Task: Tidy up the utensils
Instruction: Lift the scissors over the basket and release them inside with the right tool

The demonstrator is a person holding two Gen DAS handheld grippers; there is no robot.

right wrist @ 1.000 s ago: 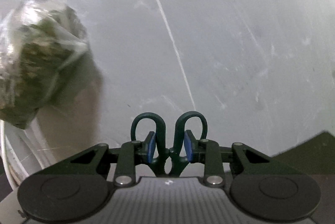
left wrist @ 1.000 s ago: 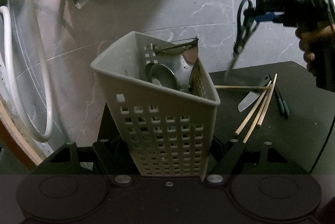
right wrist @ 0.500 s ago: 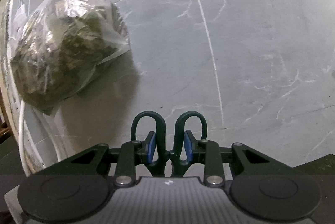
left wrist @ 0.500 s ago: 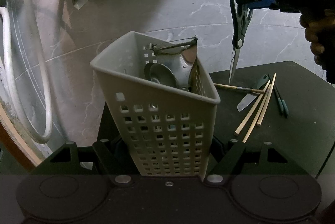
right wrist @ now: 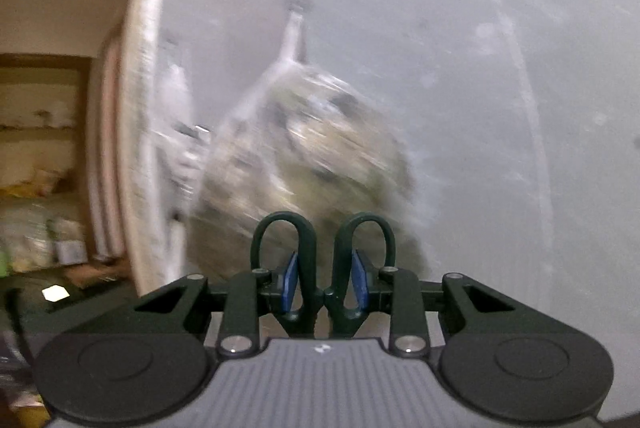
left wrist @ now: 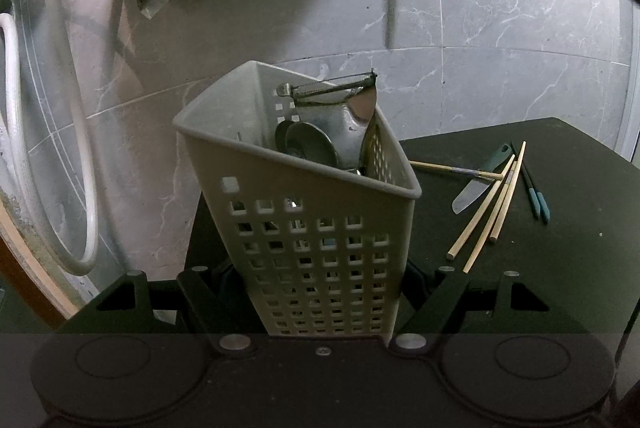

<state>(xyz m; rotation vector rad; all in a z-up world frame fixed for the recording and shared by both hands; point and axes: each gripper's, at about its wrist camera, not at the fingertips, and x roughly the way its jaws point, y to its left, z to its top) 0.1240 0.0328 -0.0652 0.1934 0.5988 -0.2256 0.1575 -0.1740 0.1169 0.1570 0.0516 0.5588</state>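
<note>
The left gripper (left wrist: 320,292) clamps the grey perforated plastic caddy (left wrist: 304,211), already holding metal utensils, at the black tabletop's (left wrist: 560,268) left edge. The right gripper (right wrist: 324,284), jaws part-closed, pinches dark-handled scissors (right wrist: 324,268) aloft. Wooden chopsticks (left wrist: 486,216), a small knife (left wrist: 476,183) and teal-tipped sticks (left wrist: 536,195) lie mid-table, unsorted.

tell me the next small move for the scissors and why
Probably swing the scissors, clamped by their handles in the right gripper, over the basket and lower them blades first. They hang well above its open top, and the left gripper holds the basket tilted to receive them.
</note>
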